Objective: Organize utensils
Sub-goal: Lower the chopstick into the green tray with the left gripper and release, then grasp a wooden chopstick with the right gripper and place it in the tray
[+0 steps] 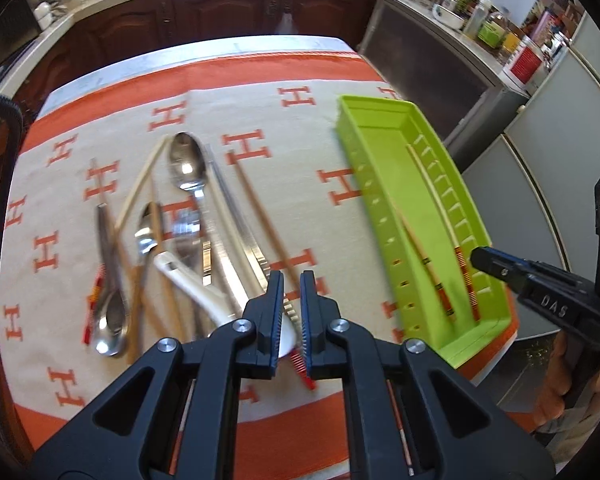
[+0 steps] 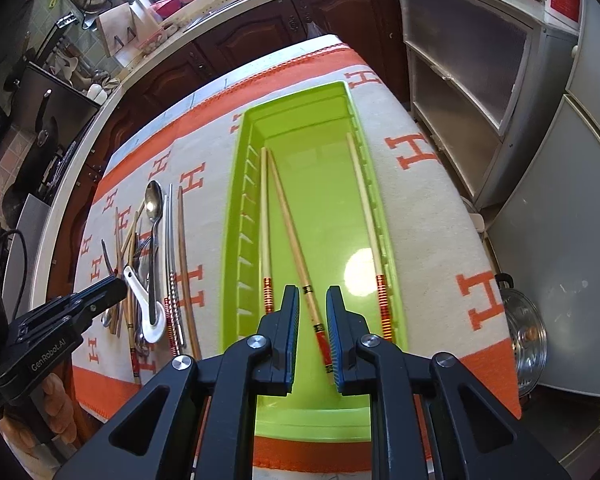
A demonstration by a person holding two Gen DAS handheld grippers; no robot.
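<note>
The right gripper [image 2: 313, 332] hangs over the near end of the green tray [image 2: 236, 216] with its jaws parted and a bamboo chopstick [image 2: 290, 224] lying loose between them, its pads not pressing it. That chopstick is 1 of 3 in the tray; it looks light, stiff, smooth and apt to roll, so the banded butt end seems the surest place to pinch. The left gripper [image 1: 291, 308], jaws nearly together and holding nothing that I can see, hovers above the heap of spoons [image 1: 187, 164] and chopsticks on the orange-and-cream cloth [image 1: 260, 92].
</note>
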